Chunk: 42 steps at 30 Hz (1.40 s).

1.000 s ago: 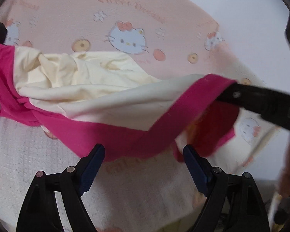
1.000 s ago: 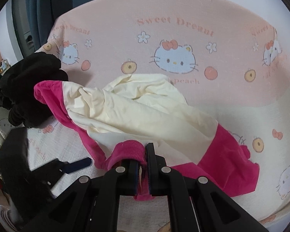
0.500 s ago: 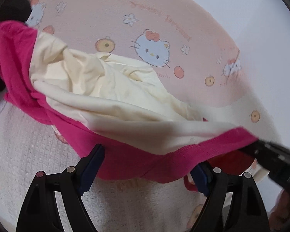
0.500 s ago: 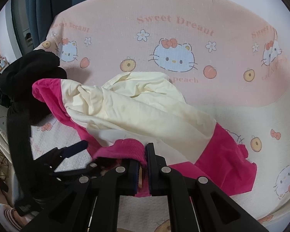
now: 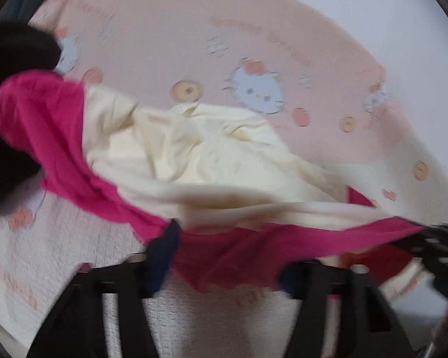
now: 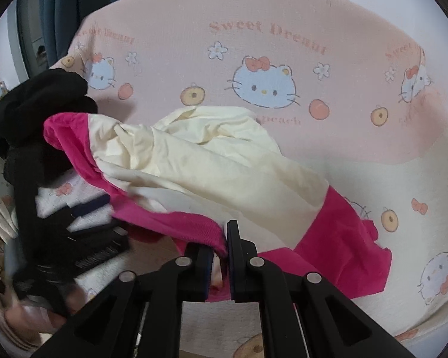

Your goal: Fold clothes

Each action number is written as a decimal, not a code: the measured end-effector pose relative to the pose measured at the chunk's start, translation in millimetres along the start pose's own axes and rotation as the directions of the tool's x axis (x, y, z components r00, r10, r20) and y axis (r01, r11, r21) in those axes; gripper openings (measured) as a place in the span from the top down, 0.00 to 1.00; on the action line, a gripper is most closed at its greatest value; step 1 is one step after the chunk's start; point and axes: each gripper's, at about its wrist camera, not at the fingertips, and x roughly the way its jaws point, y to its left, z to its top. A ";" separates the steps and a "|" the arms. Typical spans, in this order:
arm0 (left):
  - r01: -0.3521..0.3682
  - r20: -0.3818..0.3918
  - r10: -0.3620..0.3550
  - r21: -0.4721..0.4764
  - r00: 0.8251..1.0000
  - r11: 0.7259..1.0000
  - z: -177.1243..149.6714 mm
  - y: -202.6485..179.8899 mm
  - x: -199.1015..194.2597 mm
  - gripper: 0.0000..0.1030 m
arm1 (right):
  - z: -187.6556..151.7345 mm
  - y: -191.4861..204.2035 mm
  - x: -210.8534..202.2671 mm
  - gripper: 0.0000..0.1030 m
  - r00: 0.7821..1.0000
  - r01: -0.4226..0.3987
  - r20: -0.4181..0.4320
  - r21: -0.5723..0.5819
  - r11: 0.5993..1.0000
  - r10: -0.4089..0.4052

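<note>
A cream garment with hot-pink trim (image 5: 194,161) lies crumpled on the bed, also seen in the right wrist view (image 6: 224,167). Its pink hem (image 5: 254,247) is stretched taut across the front. My left gripper (image 5: 227,265) straddles that hem. Its jaws are closing with the pink cloth between them, and a gap still shows at each pad. The picture is blurred by motion. My right gripper (image 6: 225,238) is shut on a pink ribbed edge of the same garment. It shows at the right rim of the left wrist view (image 5: 442,244). The left gripper (image 6: 101,217) appears at the left, beside the hem.
A pink and cream cartoon-cat blanket (image 6: 283,29) covers the bed. A black garment (image 6: 44,98) is heaped at the left, touching the pink sleeve, and shows in the left wrist view too (image 5: 12,104). A dark curtain (image 6: 74,6) hangs behind. A hand (image 6: 30,319) holds the left gripper.
My left gripper has moved in until the pink hem lies between its fingers, and its jaws have narrowed. The right gripper has kept still, holding the pink edge.
</note>
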 end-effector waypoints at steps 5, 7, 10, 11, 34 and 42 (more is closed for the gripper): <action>-0.045 0.025 0.043 0.076 0.999 0.996 4.7 -11.2 -22.1 0.79 | -11.7 -2.4 6.2 0.75 0.998 0.067 0.008 -0.004 0.998 -0.067; -0.024 0.012 0.024 0.058 1.000 0.998 6.9 -8.7 -24.9 0.80 | -16.0 -10.8 11.4 0.63 0.999 0.053 -0.007 0.046 0.998 -0.052; -0.016 -0.006 0.016 0.035 1.000 0.999 11.8 -2.7 -25.1 0.80 | -23.8 -22.8 17.2 0.60 0.993 0.121 -0.005 0.084 0.989 -0.121; -0.010 -0.020 0.011 0.032 1.000 0.999 12.2 -1.7 -25.1 0.80 | -26.4 -26.1 20.0 0.60 0.990 0.139 -0.015 0.087 0.987 -0.138; -0.234 -0.077 0.266 0.294 0.961 0.927 -36.7 16.4 -20.4 0.72 | -42.1 -32.4 12.3 0.92 0.950 0.312 -0.087 0.164 0.936 -0.301; -0.145 -0.104 0.182 0.293 0.978 0.945 -35.4 28.5 -52.6 0.72 | -68.3 -35.4 2.6 0.92 0.977 0.175 -0.163 0.273 0.946 -0.134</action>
